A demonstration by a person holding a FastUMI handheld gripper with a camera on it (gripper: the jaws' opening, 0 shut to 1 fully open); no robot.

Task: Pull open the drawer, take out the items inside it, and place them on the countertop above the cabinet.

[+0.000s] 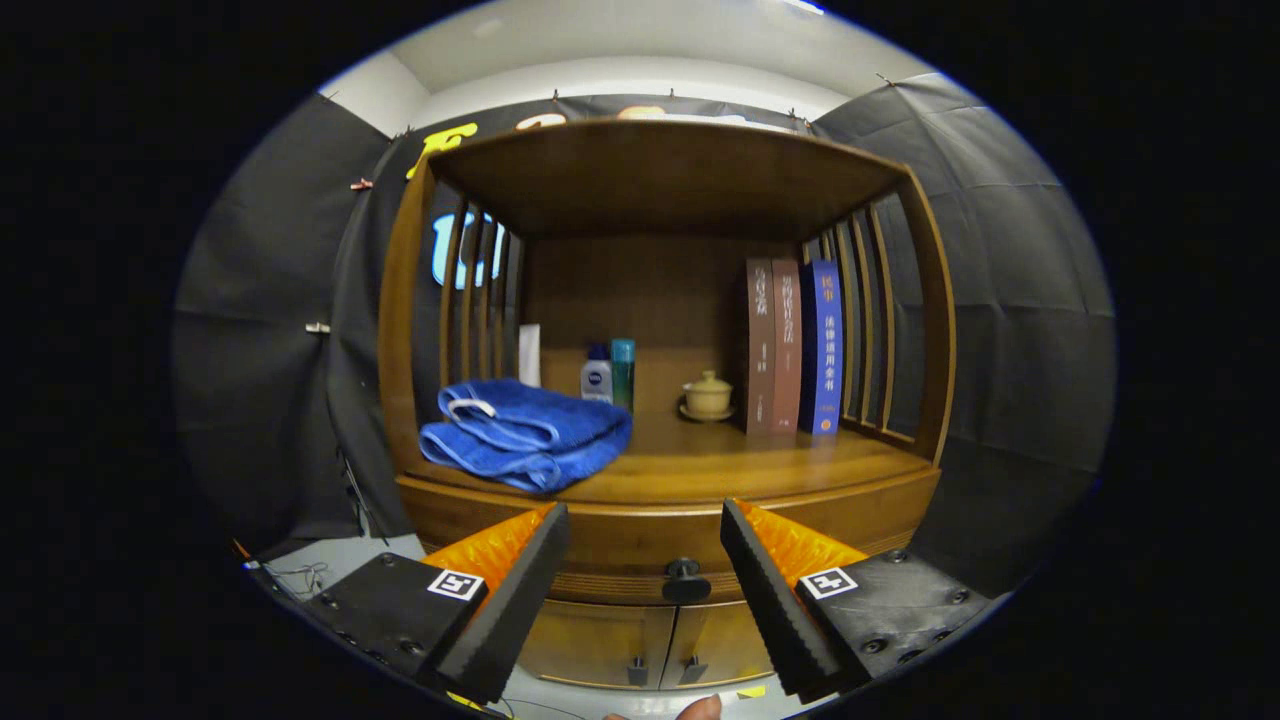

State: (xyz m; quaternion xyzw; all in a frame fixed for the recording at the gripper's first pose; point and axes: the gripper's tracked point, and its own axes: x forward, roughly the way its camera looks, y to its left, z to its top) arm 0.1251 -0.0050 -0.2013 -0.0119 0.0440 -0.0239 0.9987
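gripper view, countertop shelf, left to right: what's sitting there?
Folded blue towel → white-capped bottle → teal bottle → small lidded ceramic cup on a saucer → two brown books → blue book. The hand-held gripper is open, with the dark drawer knob between its fingers, not gripped.

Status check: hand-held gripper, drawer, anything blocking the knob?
Hand-held gripper open, empty, fingers either side of the drawer knob, not touching. Drawer shut. Blue towel on countertop above; knob approach unobstructed.

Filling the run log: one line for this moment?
gripper: open, ahead of drawer knob | drawer: closed | countertop: blue towel
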